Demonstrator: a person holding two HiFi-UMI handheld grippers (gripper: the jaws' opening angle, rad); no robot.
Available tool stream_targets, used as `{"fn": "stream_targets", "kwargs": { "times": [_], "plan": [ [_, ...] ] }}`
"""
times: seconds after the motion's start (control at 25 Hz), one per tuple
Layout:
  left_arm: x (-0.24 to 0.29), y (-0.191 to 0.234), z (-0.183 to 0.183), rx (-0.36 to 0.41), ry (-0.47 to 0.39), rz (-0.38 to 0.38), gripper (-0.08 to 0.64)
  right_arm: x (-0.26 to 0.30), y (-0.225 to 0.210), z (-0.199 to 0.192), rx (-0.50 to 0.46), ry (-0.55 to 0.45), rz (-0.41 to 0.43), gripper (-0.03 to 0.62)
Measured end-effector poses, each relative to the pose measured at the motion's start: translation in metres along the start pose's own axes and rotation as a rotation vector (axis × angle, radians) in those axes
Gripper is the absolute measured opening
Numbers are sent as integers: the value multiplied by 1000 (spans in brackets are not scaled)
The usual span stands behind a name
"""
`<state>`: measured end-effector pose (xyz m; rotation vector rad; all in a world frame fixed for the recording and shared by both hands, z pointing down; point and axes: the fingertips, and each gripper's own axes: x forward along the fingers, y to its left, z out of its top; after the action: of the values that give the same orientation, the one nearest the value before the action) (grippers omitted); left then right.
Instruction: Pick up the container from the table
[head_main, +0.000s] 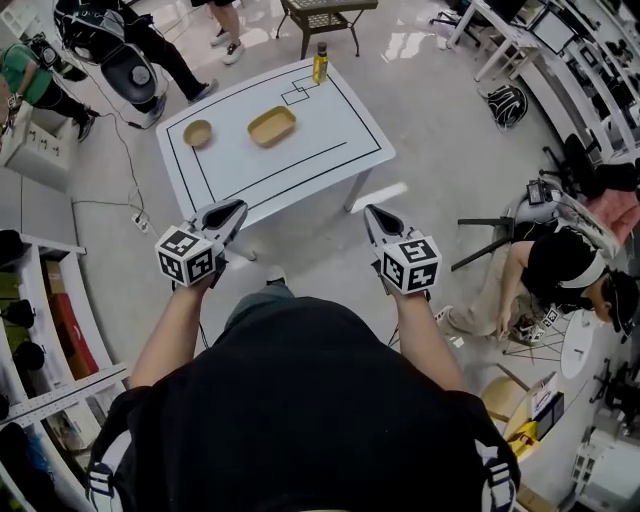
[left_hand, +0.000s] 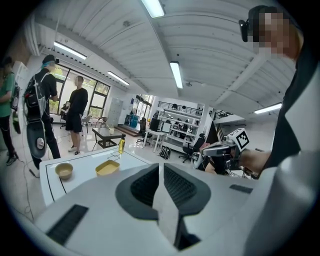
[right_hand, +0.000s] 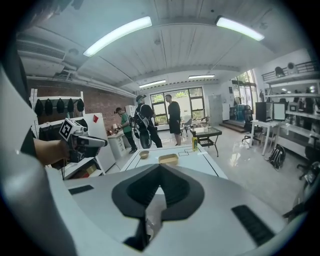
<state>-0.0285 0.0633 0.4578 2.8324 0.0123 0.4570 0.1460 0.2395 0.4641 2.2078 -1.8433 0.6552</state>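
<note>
A shallow yellow rectangular container (head_main: 271, 126) lies on the white table (head_main: 330, 150), near its middle; it also shows in the left gripper view (left_hand: 107, 167) and the right gripper view (right_hand: 168, 159). My left gripper (head_main: 238, 206) hangs in the air just short of the table's near edge, jaws together and empty (left_hand: 161, 167). My right gripper (head_main: 370, 210) is level with it, off the table's near right corner, also shut on nothing (right_hand: 160, 167). Both point toward the table, well apart from the container.
A small round tan bowl (head_main: 198, 133) sits left of the container, and a yellow bottle (head_main: 320, 63) stands at the table's far edge. People stand beyond the far left corner. A low dark table (head_main: 320, 15) is behind. Someone crouches at right (head_main: 560, 265). Shelves (head_main: 40, 300) line the left.
</note>
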Motion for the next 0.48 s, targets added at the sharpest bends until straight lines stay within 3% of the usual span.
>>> {"fn": "stream_targets", "kwargs": {
  "times": [0.48],
  "plan": [
    [39, 30, 12, -17, 7, -5, 35, 35, -27, 11, 9, 22, 2, 6]
  ]
}}
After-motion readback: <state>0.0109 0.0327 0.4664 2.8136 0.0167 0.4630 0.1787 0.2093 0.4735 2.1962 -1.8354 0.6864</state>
